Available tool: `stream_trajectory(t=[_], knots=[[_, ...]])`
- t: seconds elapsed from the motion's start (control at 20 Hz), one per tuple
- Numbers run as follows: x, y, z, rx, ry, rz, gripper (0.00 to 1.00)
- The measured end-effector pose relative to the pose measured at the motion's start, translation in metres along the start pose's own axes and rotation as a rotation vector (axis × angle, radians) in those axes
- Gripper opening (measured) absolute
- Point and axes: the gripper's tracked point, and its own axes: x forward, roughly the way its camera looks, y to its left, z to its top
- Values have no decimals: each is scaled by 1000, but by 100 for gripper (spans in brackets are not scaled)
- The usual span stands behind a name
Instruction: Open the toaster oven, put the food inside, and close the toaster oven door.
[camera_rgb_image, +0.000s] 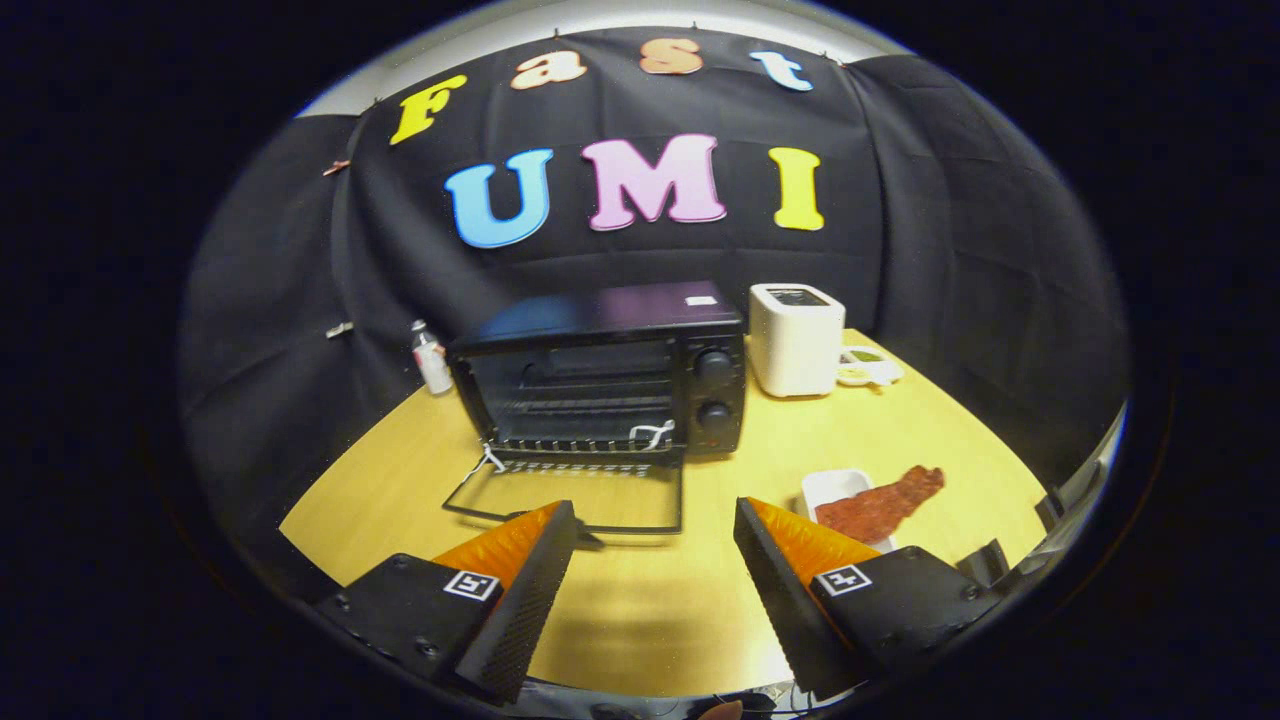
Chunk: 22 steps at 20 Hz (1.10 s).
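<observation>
Landmark: toaster oven (610, 375), mid-table, door (575, 495) dropped flat toward gripper. Left of oven: small bottle (431, 357). Before door: gripper (655, 520), fingers spread wide, holding nothing. Right of oven: white toaster (796, 338). Right-front of oven: food strip (882, 505) overhanging white tray (832, 487). Strip judged thin, limp, light, possibly greasy; pinch overhanging end.

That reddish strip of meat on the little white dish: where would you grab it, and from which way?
Probably the far end of the flat, reddish-brown strip of meat, which overhangs the small white rectangular dish toward the white toaster. Come from above, one jaw on each long edge of the narrow strip. The gripper is open, empty, beside the dish.
</observation>
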Motion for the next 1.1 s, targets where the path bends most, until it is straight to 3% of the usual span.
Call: stream_trajectory(t=[0.25, 0.55, 0.9, 1.1], knots=[[-7, -81, 19, 119, -53, -137, 99], [8, -157, 6, 214, -57, -265, 99], [51, -186, -39, 364, 15, -233, 96], [75, -191, -46, 452, 14, -198, 77]])
